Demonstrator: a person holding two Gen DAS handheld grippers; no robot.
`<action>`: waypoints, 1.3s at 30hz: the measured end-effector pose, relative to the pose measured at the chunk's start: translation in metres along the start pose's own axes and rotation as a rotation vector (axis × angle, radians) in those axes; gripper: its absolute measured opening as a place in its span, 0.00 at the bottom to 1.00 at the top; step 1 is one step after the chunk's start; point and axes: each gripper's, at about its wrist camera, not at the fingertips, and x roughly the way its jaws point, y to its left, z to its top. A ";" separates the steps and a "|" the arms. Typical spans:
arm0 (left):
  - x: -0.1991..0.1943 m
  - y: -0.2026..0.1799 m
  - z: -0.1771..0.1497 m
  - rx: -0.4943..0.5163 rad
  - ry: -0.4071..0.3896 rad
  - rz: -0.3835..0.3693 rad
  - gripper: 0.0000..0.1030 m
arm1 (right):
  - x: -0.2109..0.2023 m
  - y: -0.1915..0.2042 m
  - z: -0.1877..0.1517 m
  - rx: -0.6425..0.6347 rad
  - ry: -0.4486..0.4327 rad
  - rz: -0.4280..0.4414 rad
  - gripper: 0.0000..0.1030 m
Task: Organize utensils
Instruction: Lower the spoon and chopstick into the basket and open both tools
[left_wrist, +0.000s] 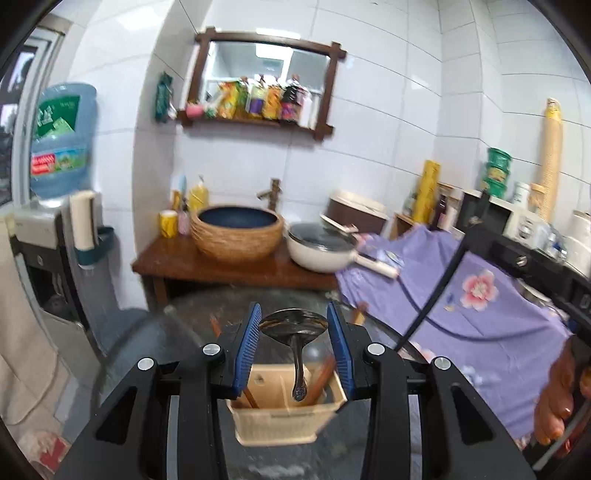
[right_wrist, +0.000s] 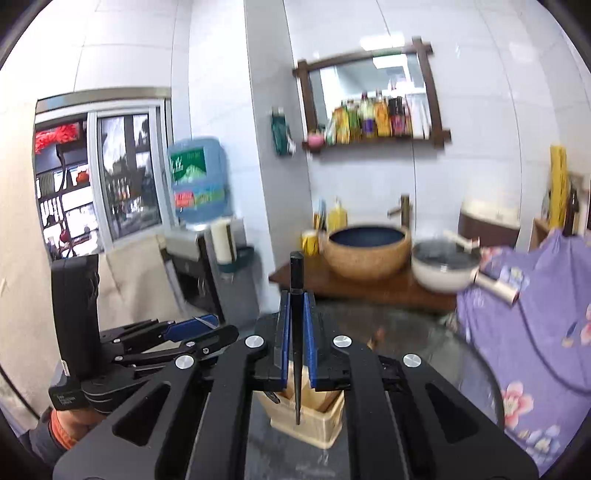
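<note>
Your left jaws hold the spoon, your right jaws pinch a black chopstick — next, lower both into the holder.

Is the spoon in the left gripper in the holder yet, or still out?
Out. The spoon hangs bowl-up between the left gripper's pads, its handle tip above the beige utensil holder, which holds only chopsticks.
</note>
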 end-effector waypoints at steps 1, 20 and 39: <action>0.007 -0.001 0.003 0.002 -0.003 0.020 0.35 | 0.003 0.000 0.004 -0.002 -0.017 -0.016 0.08; 0.107 0.015 -0.090 -0.001 0.210 0.133 0.35 | 0.097 -0.030 -0.097 0.087 0.099 -0.110 0.08; 0.093 0.009 -0.094 0.031 0.149 0.091 0.58 | 0.097 -0.035 -0.111 0.082 0.063 -0.129 0.42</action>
